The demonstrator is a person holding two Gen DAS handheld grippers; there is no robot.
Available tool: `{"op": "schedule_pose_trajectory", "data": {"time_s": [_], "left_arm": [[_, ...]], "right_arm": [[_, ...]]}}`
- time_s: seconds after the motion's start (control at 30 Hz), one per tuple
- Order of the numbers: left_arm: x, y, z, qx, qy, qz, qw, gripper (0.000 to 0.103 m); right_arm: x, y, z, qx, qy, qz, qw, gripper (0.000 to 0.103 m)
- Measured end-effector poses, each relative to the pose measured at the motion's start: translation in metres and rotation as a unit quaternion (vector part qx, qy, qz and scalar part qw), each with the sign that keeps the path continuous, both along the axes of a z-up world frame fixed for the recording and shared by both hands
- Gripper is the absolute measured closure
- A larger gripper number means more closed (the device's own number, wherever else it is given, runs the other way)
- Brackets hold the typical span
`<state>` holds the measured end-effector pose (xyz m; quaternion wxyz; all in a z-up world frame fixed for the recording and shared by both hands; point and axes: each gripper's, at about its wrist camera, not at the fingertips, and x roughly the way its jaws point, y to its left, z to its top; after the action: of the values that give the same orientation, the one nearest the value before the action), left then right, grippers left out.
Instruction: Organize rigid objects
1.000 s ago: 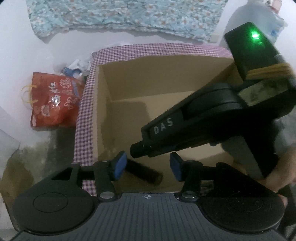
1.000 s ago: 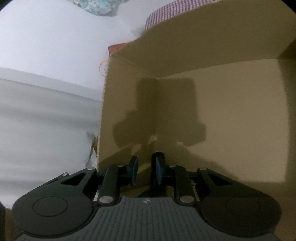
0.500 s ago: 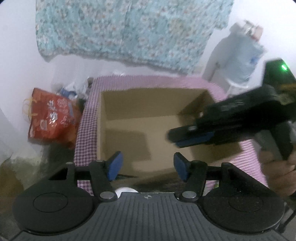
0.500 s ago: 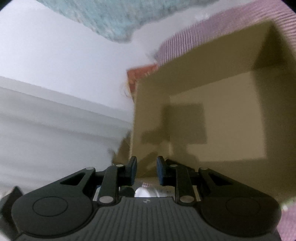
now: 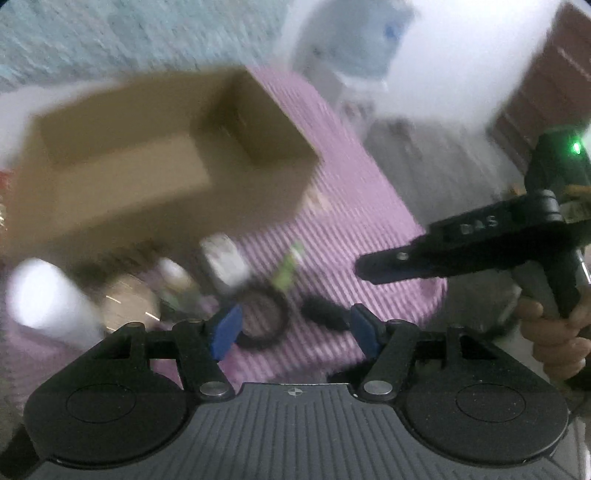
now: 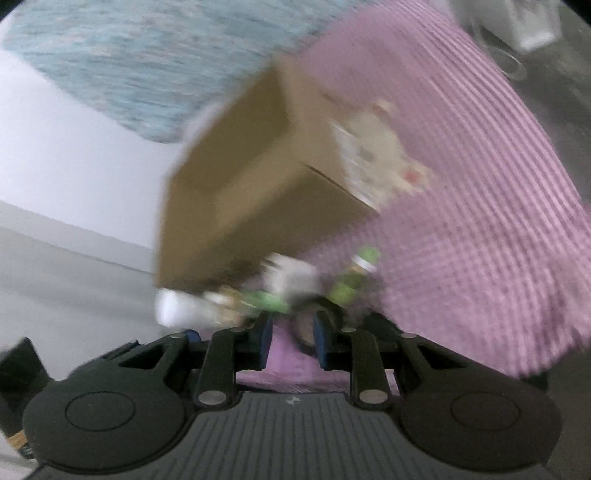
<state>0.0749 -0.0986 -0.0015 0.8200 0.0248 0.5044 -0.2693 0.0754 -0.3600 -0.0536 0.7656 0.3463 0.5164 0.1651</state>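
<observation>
Both views are blurred by motion. An open-topped cardboard box stands on a pink checked cloth. Loose items lie in front of it: a black ring, a small black piece, a green bottle, a white block and a white cylinder. My left gripper hovers open over the ring, nothing between its pads. My right gripper has a narrow empty gap and points at the items.
A pale label is on the box's side. A floral cloth hangs on the white wall behind. A person's hand holds the right gripper's handle. A brown door and pale bags stand at the far right.
Both grippers have come up out of the box and drawn back, so the box's outside and the items before it now show. The left jaws stand wider than before.
</observation>
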Motion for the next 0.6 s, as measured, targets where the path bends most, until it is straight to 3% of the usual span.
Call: {"op": "schedule_pose_trajectory", "data": {"time_s": [0.17,0.6], "left_arm": [[0.022,-0.031,-0.043,-0.006,0.075,-0.021,0.9969,0.048],[0.023,-0.066,-0.08,0.015,0.115,-0.044,0.9922,0.059]], "right_arm": [[0.006,-0.009,-0.042,-0.014,0.031,-0.005,0.999,0.077],[0.042,0.003,-0.114,0.015,0.075,0.023,0.997,0.077]]}}
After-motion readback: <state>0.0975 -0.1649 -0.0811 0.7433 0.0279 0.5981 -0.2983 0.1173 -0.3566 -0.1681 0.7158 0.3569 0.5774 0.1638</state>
